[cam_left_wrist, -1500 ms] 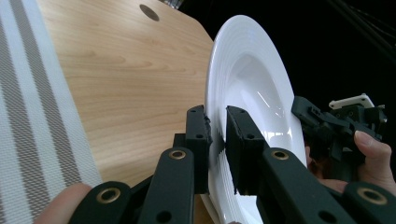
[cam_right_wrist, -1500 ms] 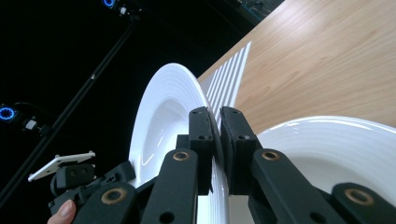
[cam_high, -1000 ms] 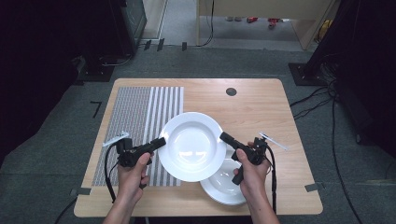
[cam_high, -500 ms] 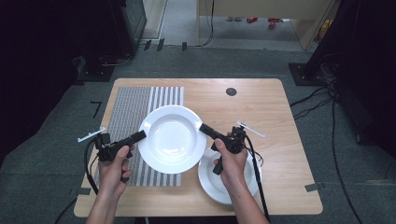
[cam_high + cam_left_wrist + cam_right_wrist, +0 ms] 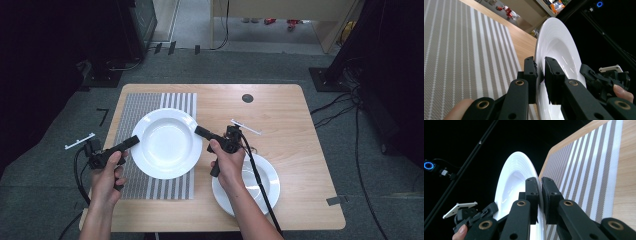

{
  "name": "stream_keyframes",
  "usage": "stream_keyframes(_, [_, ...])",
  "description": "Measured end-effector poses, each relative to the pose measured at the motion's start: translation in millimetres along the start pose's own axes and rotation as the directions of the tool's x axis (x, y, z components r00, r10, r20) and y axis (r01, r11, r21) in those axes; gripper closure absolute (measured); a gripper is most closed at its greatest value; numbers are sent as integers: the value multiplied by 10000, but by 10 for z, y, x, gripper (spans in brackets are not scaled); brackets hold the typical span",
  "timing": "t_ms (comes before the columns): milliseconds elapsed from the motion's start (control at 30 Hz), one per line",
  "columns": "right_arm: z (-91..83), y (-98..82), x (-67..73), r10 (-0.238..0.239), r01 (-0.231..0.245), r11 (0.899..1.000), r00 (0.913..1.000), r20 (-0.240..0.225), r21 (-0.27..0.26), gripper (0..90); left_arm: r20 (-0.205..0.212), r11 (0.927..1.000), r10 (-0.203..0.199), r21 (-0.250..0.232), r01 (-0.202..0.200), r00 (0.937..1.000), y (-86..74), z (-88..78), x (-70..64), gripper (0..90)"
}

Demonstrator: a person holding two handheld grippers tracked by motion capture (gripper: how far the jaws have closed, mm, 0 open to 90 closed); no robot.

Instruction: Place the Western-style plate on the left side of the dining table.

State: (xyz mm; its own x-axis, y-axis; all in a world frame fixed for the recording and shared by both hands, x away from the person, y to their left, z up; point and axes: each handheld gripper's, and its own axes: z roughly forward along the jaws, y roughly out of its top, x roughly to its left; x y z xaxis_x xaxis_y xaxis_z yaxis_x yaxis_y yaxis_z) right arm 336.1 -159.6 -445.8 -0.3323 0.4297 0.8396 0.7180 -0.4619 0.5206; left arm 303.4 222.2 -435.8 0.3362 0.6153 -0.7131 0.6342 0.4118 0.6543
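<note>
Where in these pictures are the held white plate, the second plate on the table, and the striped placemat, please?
held white plate [image 5: 165, 142], high view, its centre well.
second plate [image 5: 267, 187], high view, its right rim.
striped placemat [image 5: 135, 107], high view, its far left part.

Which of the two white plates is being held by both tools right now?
The larger white plate over the striped grey placemat, pinched at opposite rims by the left tool and right tool. The other white plate rests on the wooden table.

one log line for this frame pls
left gripper: shut on plate | right gripper: shut on plate | plate above striped mat
</note>
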Motion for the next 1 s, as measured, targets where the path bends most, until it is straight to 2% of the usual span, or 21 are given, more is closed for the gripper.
stream_keyframes(300, [258,41,-17,60,-65,9994,9999,136,350,854,-308,9996,-272,-124,268,9992,59,-6,183,807])
stream_keyframes(600, [493,106,5,-147,131,9983,9995,277,571,858,-555,9982,-565,-236,553,9969,105,16,369,793])
stream_keyframes(1000, [763,112,-111,-19,-31,9967,9981,618,810,859,-983,9955,-947,-168,935,9906,133,108,620,782])
